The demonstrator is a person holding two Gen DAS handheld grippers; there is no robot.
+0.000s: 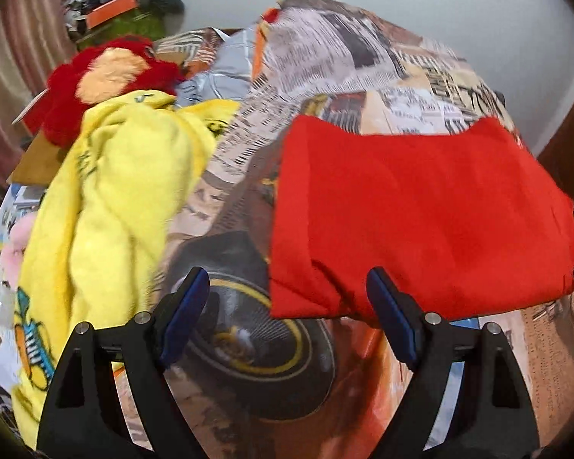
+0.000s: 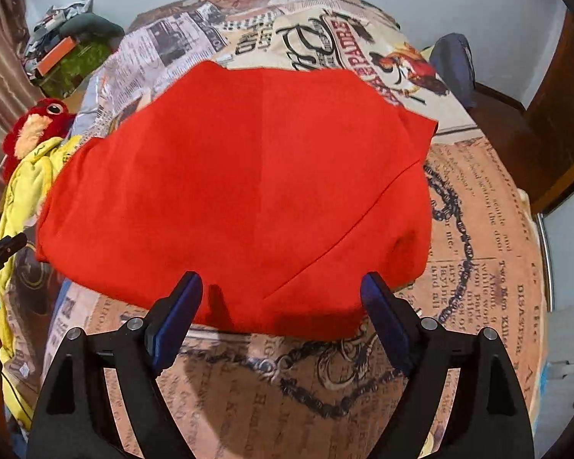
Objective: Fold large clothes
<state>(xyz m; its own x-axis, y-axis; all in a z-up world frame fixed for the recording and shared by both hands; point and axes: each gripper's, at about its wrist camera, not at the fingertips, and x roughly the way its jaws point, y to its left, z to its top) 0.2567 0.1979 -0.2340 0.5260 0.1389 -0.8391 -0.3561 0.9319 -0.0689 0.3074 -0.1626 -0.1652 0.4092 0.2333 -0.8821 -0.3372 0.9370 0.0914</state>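
Both jaws spread, empty; red garment (image 2: 233, 191) folded compact on bedspread (image 2: 478, 267), yellow garment (image 1: 107, 199) still crumpled, unfolded.

1. One red garment (image 2: 233, 191), folded, on the bed (image 2: 478, 267).
2. One yellow garment (image 1: 114, 199), crumpled, just left of the red garment.
3. One red plush toy (image 1: 107, 76), beyond the yellow garment from the red garment.
4. Two claws: left claw (image 1: 287, 306), right claw (image 2: 283, 306), both at the red garment's near edge.
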